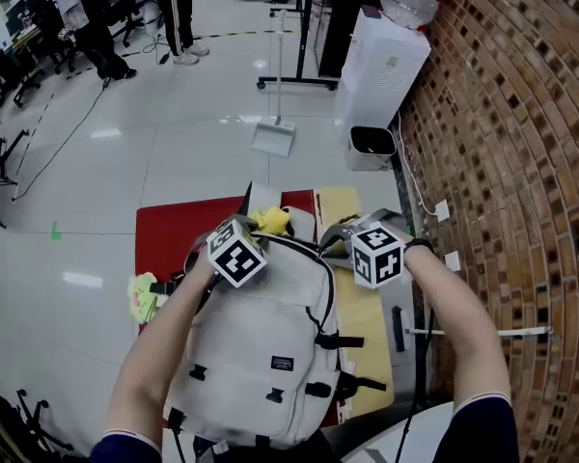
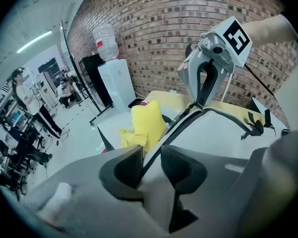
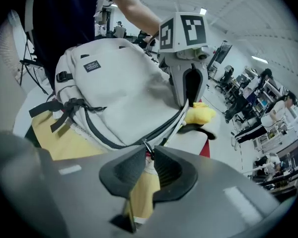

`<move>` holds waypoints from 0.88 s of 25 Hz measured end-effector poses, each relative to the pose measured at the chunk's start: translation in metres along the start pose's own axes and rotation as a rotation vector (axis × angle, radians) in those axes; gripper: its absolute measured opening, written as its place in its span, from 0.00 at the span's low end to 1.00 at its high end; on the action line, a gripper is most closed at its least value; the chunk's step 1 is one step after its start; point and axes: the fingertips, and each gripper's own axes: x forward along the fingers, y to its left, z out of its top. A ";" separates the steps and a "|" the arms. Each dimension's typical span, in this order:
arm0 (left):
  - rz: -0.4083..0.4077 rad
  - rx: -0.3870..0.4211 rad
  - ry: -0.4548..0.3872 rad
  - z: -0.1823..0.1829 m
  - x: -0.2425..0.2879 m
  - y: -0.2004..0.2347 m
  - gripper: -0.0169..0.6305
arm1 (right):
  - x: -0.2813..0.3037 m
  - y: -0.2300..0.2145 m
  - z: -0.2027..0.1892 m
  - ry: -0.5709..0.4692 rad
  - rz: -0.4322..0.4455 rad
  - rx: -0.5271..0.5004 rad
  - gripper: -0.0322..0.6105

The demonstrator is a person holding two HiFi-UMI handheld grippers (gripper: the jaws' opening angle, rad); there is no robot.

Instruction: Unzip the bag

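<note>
A light grey backpack [image 1: 251, 345] lies flat on the table, its top end away from me. In the left gripper view my left gripper [image 2: 150, 165] has its pads pressed on the fabric edge beside the dark zipper line [image 2: 184, 120] at the bag's top. My right gripper [image 3: 148, 165] is shut on the small metal zipper pull [image 3: 146, 147] at the bag's right top corner. In the head view both marker cubes sit at the bag's top, left gripper [image 1: 237, 254] and right gripper [image 1: 376, 255]. A yellow plush toy [image 1: 270, 220] lies just beyond the bag.
The bag rests on a red mat [image 1: 174, 230] and a yellow mat [image 1: 362, 326]. A brick wall [image 1: 521, 114] runs along the right. A white water dispenser [image 1: 384, 66], a small bin [image 1: 372, 148] and a dustpan [image 1: 273, 138] stand on the floor beyond; people stand far left.
</note>
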 end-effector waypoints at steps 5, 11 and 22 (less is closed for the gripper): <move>0.004 0.002 0.005 -0.003 0.003 0.002 0.21 | 0.002 0.005 -0.006 -0.044 -0.038 0.076 0.09; 0.009 0.008 0.013 -0.002 0.006 0.001 0.21 | 0.011 0.005 -0.008 -0.053 -0.061 0.094 0.10; 0.005 0.002 0.003 -0.001 -0.005 0.002 0.12 | -0.008 0.013 -0.006 0.019 -0.175 -0.037 0.07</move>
